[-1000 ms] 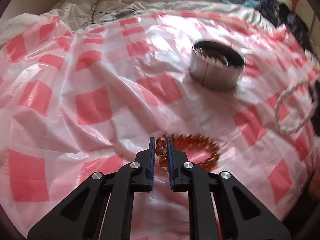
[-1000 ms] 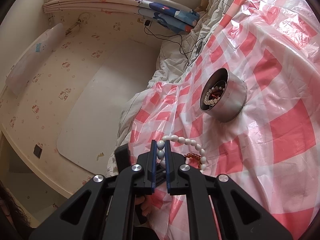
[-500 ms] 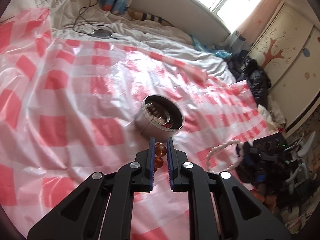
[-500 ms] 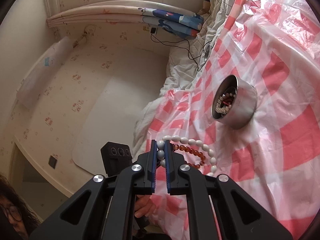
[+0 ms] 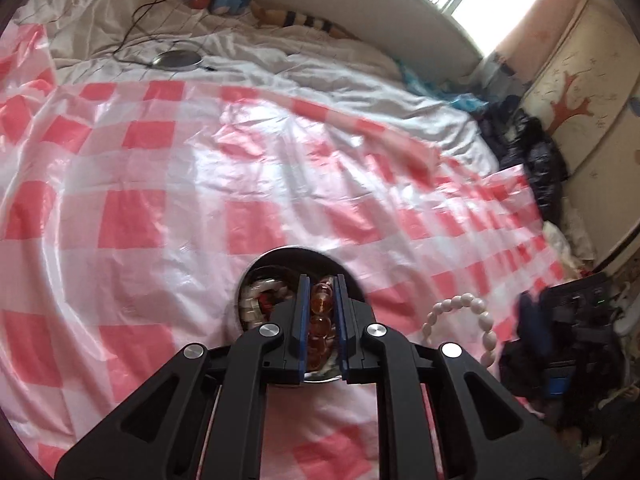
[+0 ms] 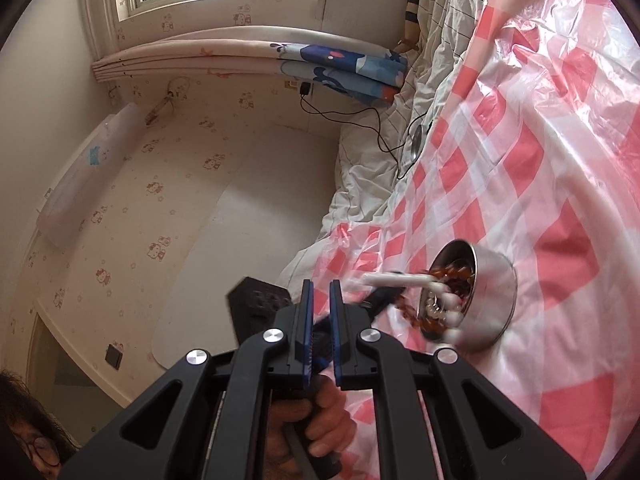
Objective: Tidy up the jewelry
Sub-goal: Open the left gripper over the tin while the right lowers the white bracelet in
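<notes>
Left wrist view: the left gripper [image 5: 321,312] has come from the checked cloth [image 5: 160,184] to just above the steel tin [image 5: 256,268], and it pinches the amber bracelet [image 5: 320,304] over the opening. Other beads already lie inside. The tin has a low rim, so the drop should be easy. The white bracelet [image 5: 460,312] hangs in the air at the right, near the tin.

Right wrist view: half a second ago the right gripper [image 6: 319,312] held the white bracelet [image 6: 400,280]; now its fingers stand slightly apart with nothing between them, and the blurred white beads fall toward the tin [image 6: 492,300]. The bed around is free.
</notes>
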The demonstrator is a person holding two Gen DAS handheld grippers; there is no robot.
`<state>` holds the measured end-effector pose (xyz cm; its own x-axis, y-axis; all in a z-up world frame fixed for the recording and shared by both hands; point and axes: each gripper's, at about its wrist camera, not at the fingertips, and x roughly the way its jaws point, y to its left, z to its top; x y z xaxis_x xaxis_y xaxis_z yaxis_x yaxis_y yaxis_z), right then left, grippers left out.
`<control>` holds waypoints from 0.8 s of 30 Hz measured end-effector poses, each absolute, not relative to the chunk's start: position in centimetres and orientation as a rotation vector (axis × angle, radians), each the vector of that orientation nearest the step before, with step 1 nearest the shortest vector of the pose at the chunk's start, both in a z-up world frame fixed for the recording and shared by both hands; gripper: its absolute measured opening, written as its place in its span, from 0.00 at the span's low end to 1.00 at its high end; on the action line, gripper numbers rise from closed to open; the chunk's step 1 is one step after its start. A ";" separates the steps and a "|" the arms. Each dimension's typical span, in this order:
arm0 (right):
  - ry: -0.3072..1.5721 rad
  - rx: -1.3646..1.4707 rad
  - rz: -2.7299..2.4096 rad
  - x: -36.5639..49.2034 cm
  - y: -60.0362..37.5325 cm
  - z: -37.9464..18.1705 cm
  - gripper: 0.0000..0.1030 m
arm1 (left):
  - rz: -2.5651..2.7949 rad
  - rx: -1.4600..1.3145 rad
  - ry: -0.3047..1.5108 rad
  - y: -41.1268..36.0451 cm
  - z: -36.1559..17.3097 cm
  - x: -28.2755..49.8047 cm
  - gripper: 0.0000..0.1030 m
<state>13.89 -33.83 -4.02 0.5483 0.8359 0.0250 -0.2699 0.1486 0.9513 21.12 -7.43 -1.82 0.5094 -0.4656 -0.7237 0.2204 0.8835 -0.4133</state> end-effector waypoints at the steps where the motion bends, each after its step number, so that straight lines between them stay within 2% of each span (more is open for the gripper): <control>1: 0.607 1.151 0.866 14.4 -33.6 -4.0 0.09 | -0.392 -0.284 0.975 -7.0 -2.6 21.3 0.10; 4: 0.630 1.108 0.864 15.9 -32.6 -3.8 0.09 | -0.344 -0.270 0.972 -5.5 -2.3 21.0 0.14; 8: 0.712 0.995 0.809 17.4 -30.8 -3.9 0.09 | -0.312 -0.309 0.898 -2.3 -0.6 19.6 0.38; 9: 0.748 0.938 0.763 17.4 -30.7 -3.9 0.10 | -0.312 -0.326 0.890 -1.5 -0.4 19.4 0.40; 10: 0.806 0.821 0.670 17.1 -30.6 -3.7 0.14 | -0.310 -0.342 0.891 -0.7 -0.4 19.1 0.41; 12: 0.903 0.563 0.486 16.4 -30.1 -3.8 0.53 | -0.308 -0.377 0.896 0.8 -0.4 18.4 0.42; 14: 0.957 0.358 0.384 15.5 -29.2 -4.6 0.56 | -0.311 -0.391 0.901 1.7 -0.3 18.0 0.45; 17: 0.999 0.232 0.344 15.2 -27.6 -6.2 0.56 | -0.324 -0.376 0.905 1.7 -0.3 17.2 0.47; 19: 0.990 0.099 0.302 15.1 -25.9 -6.7 0.53 | -0.336 -0.362 0.907 1.5 -0.2 16.5 0.49; 20: 0.984 0.047 0.281 14.9 -25.2 -6.9 0.43 | -0.340 -0.354 0.907 1.4 -0.1 16.1 0.50; 21: 0.977 0.004 0.267 14.7 -24.7 -7.1 0.29 | -0.344 -0.348 0.905 1.4 0.1 15.7 0.50; 23: 0.978 -0.002 0.258 14.4 -24.9 -7.1 0.09 | -0.355 -0.356 0.893 1.5 0.5 14.6 0.52; 24: 0.983 0.039 0.265 14.4 -25.5 -7.0 0.08 | -0.360 -0.369 0.884 1.7 0.8 14.0 0.53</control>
<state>14.37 -25.55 -6.96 0.5255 0.2386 -0.8167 -0.2038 0.9672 0.1514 14.04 1.72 0.79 0.5827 -0.4499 -0.6769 0.1511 0.8783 -0.4537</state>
